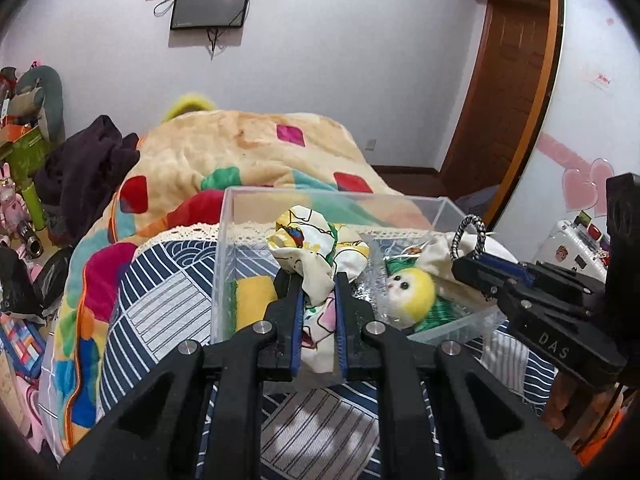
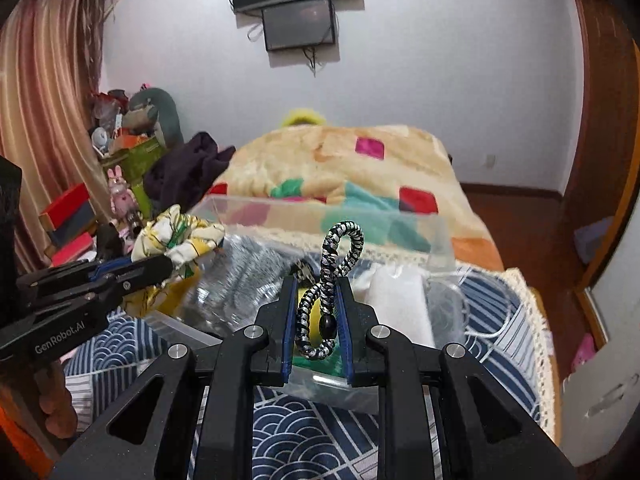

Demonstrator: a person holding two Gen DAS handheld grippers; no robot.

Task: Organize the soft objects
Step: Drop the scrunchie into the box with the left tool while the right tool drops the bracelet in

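Your left gripper (image 1: 316,280) has its fingers clamped on a bunched printed cloth (image 1: 316,248), holding it above the clear box (image 1: 224,248) at about the 12 o'clock of the left wrist view. Your right gripper (image 2: 316,312) has its fingers closed around a black-and-white braided cord (image 2: 332,280), which loops up above the tips; in the left view that same cord shows at 2 o'clock over the box's right end.

By my reading you are well into the sorting, not finished. Already in the box sit a yellow sponge (image 1: 252,296) at the left end, a yellow-headed doll (image 1: 412,292) with green on it towards the right, and a pale drawstring pouch (image 1: 440,252) behind the doll. The cloth and the cord are both in the air, so those two remain to be set down (whether other loose items wait elsewhere, you cannot tell from here).

The box rests on a blue-and-white patterned cover (image 1: 168,300) on the bed, with a colourful patched blanket (image 1: 240,152) piled at 12 o'clock beyond it.

Hard to make out: the lower end of the cloth is hidden between your left fingers, so its full extent is unclear. The right wrist view is blurred across the box walls, and the contents behind your fingers read only as yellow and green smears. The crinkled plastic around the doll hides its body, and the near wall of the box is cut off by both grippers
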